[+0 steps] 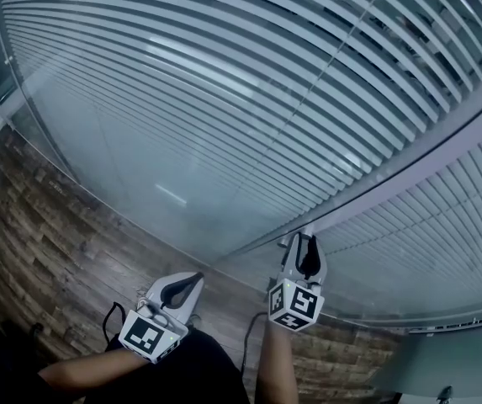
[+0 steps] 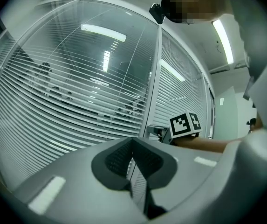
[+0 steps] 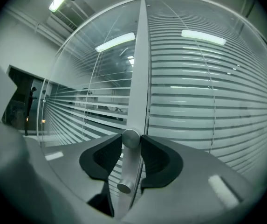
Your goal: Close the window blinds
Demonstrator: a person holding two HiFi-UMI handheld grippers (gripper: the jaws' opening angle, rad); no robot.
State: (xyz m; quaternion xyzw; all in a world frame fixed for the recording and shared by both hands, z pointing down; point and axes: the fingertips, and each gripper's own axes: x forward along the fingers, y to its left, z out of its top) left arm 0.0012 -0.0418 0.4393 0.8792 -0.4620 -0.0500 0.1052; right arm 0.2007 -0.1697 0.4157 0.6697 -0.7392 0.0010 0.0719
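Observation:
Horizontal slat blinds [image 1: 224,82] hang behind glass on both sides of a grey upright frame post [image 1: 426,154]. Left of the post [image 3: 138,69] the slats [image 3: 86,111] stand apart and the room beyond shows through; the right-hand slats [image 3: 208,97] lie flatter. A silver control knob [image 3: 131,138] with a short lever sticks out from the post. My right gripper [image 3: 131,141] is shut on that knob, one pad on each side, and it reaches the post [image 1: 304,241] in the head view. My left gripper [image 1: 197,278] hangs back to the left, shut and empty [image 2: 132,143].
A wood-plank floor [image 1: 47,242] runs along the foot of the glass. A black cable [image 1: 247,343] trails near my arms. Ceiling lights [image 3: 114,42] reflect in the panes. A dark doorway [image 3: 21,97] lies far left.

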